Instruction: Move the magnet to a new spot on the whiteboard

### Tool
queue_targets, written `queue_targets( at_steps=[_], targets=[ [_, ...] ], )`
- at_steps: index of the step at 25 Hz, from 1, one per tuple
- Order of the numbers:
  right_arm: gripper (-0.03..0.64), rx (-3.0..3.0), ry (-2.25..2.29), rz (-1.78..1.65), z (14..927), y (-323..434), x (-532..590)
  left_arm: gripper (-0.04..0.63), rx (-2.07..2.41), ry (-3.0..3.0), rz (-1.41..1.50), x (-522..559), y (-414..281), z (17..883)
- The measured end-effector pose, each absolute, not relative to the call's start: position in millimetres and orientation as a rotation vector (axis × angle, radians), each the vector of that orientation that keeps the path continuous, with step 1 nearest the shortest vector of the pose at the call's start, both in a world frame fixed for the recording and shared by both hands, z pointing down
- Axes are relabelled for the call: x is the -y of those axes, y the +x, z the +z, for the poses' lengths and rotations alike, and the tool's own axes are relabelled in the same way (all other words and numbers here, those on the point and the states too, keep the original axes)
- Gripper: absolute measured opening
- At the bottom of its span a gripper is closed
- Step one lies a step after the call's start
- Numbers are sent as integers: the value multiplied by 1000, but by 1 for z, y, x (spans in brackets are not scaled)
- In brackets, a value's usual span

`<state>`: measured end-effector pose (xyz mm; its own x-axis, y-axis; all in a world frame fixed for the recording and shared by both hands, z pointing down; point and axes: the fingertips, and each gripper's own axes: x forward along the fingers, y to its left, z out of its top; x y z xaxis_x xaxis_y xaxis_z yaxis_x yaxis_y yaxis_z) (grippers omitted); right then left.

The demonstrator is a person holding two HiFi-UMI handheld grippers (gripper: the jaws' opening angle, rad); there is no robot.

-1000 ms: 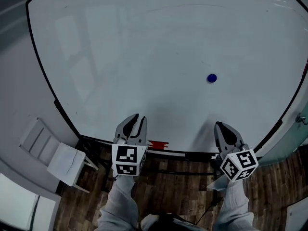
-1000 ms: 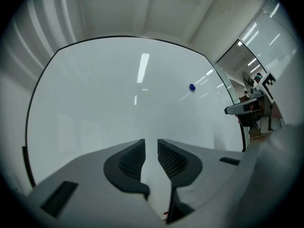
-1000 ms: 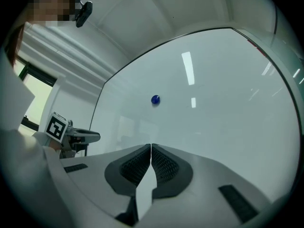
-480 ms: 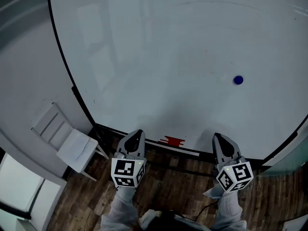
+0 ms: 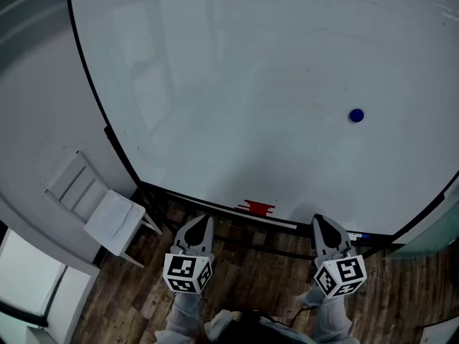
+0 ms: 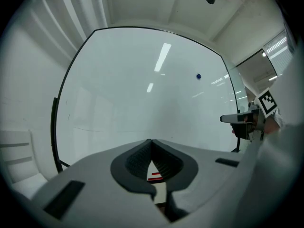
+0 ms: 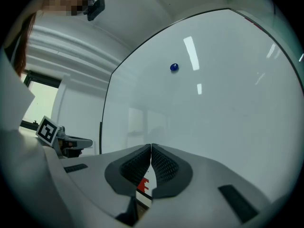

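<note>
A small round blue magnet (image 5: 356, 115) sticks to the big whiteboard (image 5: 244, 77) at its right side; it also shows as a dot in the left gripper view (image 6: 198, 76) and in the right gripper view (image 7: 174, 67). My left gripper (image 5: 204, 221) hangs below the board's lower edge, shut and empty, its tips (image 6: 151, 140) touching. My right gripper (image 5: 320, 221) is level with it further right, also shut with nothing held (image 7: 151, 146). Both are well short of the magnet.
A red eraser (image 5: 258, 207) lies on the board's ledge between the grippers. A white chair (image 5: 97, 210) stands at the left by the wall. Wood floor runs under the board, and a glass partition (image 5: 437, 228) stands at the right.
The view swung so the board and magnet moved right in frame. Both grippers dropped back below the board's edge, and the left gripper's jaws came together.
</note>
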<state>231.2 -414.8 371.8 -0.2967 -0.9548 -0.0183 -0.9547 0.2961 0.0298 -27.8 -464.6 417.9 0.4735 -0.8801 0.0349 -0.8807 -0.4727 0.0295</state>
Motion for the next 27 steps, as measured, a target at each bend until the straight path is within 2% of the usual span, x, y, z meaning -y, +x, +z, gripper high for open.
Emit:
queue_targets(
  at_steps=[27],
  targets=[
    [28, 2482, 1888, 64, 396, 236, 403, 9, 1451, 2726, 61, 467, 3, 429]
  ],
)
